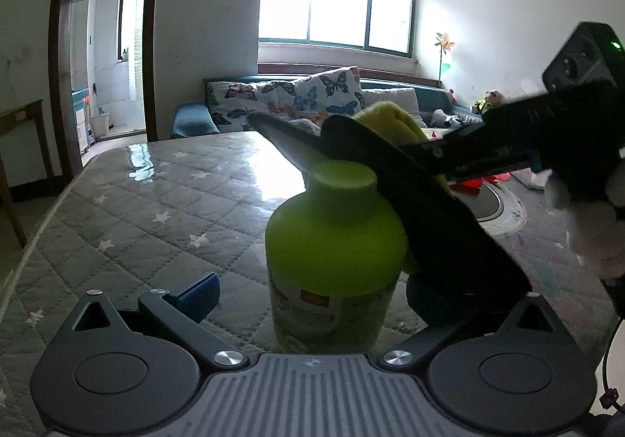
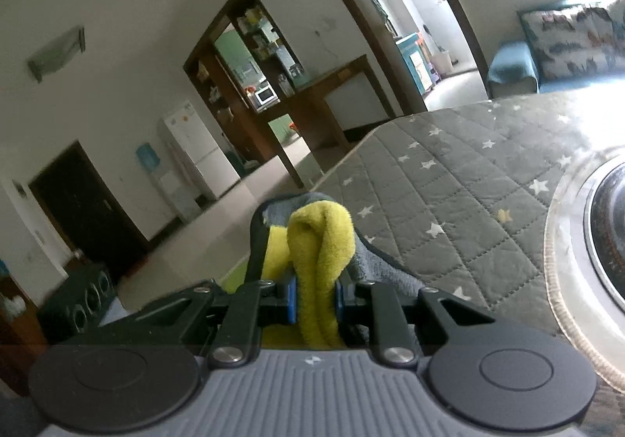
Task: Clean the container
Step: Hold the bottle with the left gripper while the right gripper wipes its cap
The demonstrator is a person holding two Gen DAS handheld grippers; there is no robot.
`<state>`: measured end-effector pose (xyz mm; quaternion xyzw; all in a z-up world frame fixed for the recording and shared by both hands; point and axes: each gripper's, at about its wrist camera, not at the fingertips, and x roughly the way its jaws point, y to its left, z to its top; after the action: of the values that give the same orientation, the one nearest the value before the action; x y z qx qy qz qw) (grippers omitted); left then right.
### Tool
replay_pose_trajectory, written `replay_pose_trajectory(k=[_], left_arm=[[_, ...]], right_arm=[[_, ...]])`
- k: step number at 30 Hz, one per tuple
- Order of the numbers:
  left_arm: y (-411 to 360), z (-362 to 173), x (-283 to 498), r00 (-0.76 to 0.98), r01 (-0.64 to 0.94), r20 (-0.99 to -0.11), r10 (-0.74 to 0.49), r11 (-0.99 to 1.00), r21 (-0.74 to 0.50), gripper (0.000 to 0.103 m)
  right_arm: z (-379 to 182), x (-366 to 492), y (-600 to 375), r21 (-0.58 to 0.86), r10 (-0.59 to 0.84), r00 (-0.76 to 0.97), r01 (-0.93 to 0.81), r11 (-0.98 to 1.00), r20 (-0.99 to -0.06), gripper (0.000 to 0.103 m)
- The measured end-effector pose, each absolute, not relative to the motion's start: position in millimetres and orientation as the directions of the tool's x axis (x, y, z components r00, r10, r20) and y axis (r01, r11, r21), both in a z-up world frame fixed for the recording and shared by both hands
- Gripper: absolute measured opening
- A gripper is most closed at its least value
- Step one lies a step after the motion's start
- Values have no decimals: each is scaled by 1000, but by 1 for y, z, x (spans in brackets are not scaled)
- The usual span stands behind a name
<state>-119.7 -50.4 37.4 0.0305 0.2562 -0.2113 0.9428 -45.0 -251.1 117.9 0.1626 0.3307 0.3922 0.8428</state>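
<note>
A container (image 1: 332, 230) with a lime-green domed lid and a clear labelled body stands upright on the quilted, star-patterned table cover (image 1: 156, 202). My left gripper (image 1: 312, 298) is open around its lower body, with a gap between the left blue pad (image 1: 201, 294) and the container; the right pad is partly hidden. My right gripper (image 1: 437, 154) reaches in from the right, shut on a yellow and dark grey cloth (image 1: 414, 202) that drapes over the right side of the lid. In the right wrist view the gripper (image 2: 314, 300) pinches the yellow cloth (image 2: 320, 238) between its blue pads.
A round recessed plate (image 1: 496, 202) (image 2: 601, 226) sits in the table to the right of the container. A gloved hand (image 1: 597, 238) holds the right gripper. A sofa with butterfly cushions (image 1: 297, 93) lies beyond the table's far edge; a doorway (image 1: 109, 46) is at the left.
</note>
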Motion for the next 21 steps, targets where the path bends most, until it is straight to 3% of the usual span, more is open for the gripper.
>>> replay_pose_trajectory(k=[21], left_arm=[[-50, 35, -121, 778, 402, -507, -371, 914, -51, 103]], right_arm=[[80, -53, -252, 512, 712, 444, -496, 701, -544, 18]])
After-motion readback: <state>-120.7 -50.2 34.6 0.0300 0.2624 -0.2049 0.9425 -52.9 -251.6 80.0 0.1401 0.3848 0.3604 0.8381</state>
